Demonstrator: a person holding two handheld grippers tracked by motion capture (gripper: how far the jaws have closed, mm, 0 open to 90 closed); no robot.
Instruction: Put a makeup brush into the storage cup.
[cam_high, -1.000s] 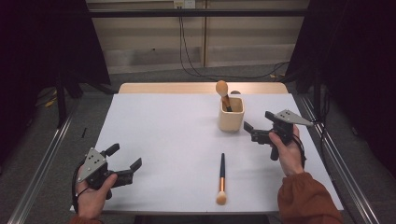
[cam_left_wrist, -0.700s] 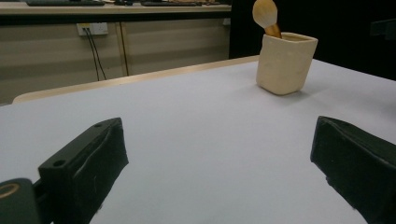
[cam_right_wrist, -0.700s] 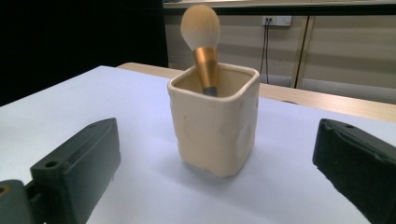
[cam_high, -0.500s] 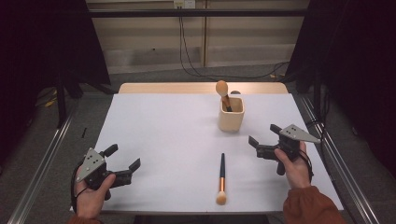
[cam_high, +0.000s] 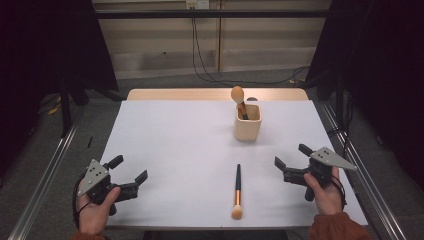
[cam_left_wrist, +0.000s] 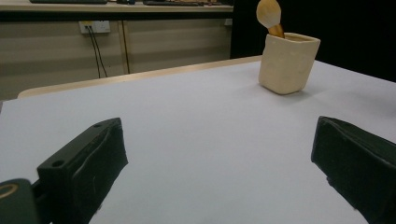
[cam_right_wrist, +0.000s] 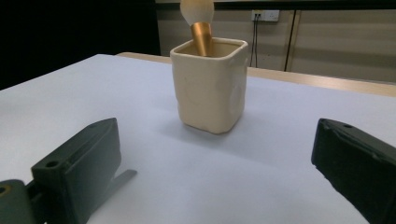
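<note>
A cream square cup (cam_high: 248, 122) stands on the white table (cam_high: 180, 140) right of centre, with a makeup brush (cam_high: 237, 93) upright in it, head up. A second brush (cam_high: 237, 191) lies flat near the front edge, head toward me. My left gripper (cam_high: 130, 168) is open at the front left, with nothing between its jaws. My right gripper (cam_high: 291, 155) is open at the front right, right of the lying brush and nearer than the cup. The left gripper view shows the cup (cam_left_wrist: 288, 63) far off. In the right gripper view the cup (cam_right_wrist: 210, 88) stands ahead between the jaws.
A bare wooden strip (cam_high: 200, 94) runs along the table's far edge. Metal rails (cam_high: 47, 170) flank the table on both sides. Cables (cam_high: 200, 55) hang down the back wall to the floor. Dark curtains stand at left and right.
My right gripper has drawn back from beside the cup toward the table's front right, staying open. The left gripper has hardly moved.
</note>
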